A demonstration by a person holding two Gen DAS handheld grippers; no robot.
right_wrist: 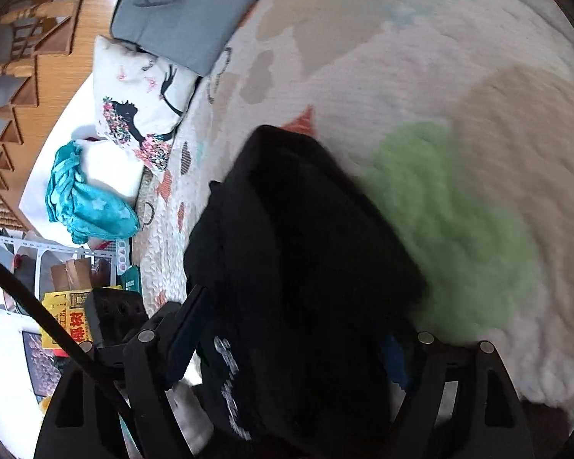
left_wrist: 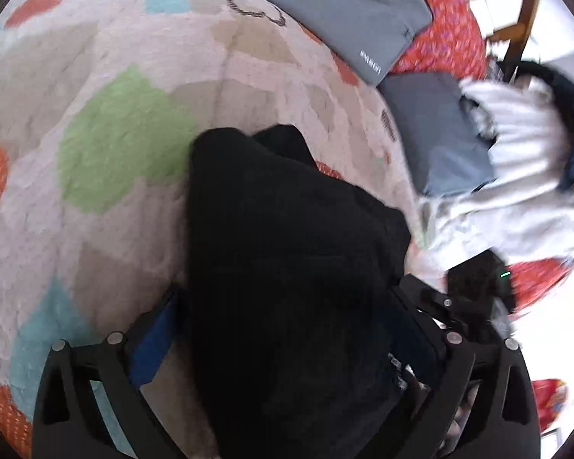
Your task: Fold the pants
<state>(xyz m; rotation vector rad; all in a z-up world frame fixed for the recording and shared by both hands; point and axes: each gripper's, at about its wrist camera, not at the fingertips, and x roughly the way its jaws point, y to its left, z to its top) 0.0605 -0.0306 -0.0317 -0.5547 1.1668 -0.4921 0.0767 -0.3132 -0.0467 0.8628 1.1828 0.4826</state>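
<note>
Black pants (left_wrist: 287, 252), bunched into a thick bundle, fill the space between the jaws of both handheld grippers above a bed covered by a patchwork quilt (left_wrist: 107, 76). The left gripper (left_wrist: 283, 329) has its jaws spread around the fabric, blue pads showing on either side; whether they are pressing the cloth or only flanking it cannot be told. The right gripper (right_wrist: 298, 348) stands the same way, jaws wide with the dark cloth and a strip of white lettering between them, grip equally unclear. Beyond the left jaws lie folded grey garments (left_wrist: 336, 11); beyond and left of the right jaws, a printed pillow (right_wrist: 141, 95) and a teal cloth (right_wrist: 84, 202). The risk from here, judging by the bulk: layers may slip unevenly out of either grip, so the fold collapses or lands skewed on the quilt.
</note>
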